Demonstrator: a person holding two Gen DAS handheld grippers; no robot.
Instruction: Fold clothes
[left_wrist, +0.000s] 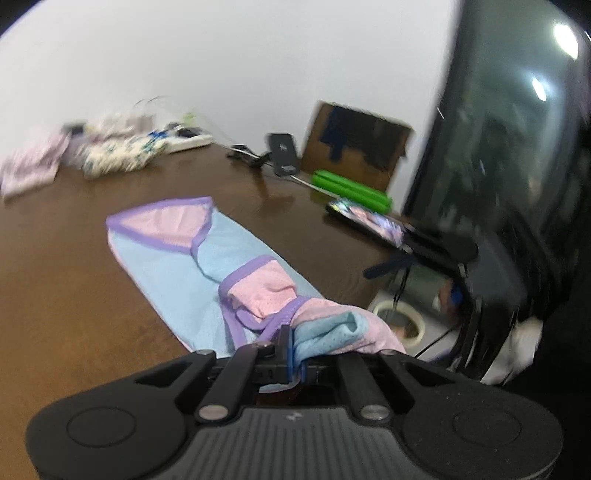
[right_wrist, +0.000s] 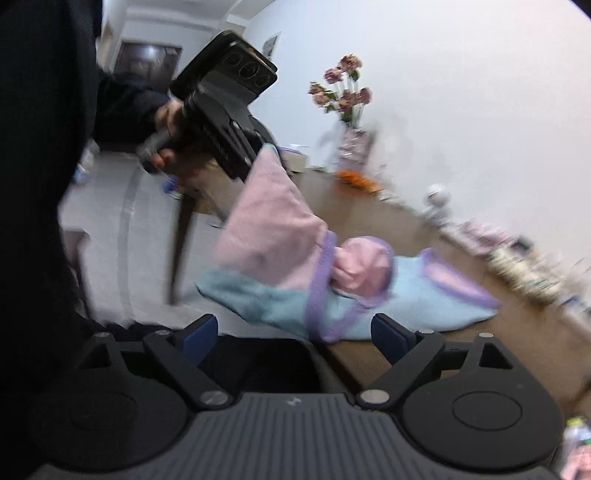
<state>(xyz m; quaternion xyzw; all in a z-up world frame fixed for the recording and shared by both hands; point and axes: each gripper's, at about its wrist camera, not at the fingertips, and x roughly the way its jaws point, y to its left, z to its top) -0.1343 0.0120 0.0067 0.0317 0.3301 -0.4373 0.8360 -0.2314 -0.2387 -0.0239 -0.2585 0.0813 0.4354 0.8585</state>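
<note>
a: clamping the left tongs on the pink-and-blue garment, we lift one end off the tabletop.
b: confirmed; our right tongs stand apart, empty.

One pink and light-blue mesh garment with purple trim lies ahead of the left claw; one heap of patterned clothes, two dark phones, one green case sit beyond it.
</note>
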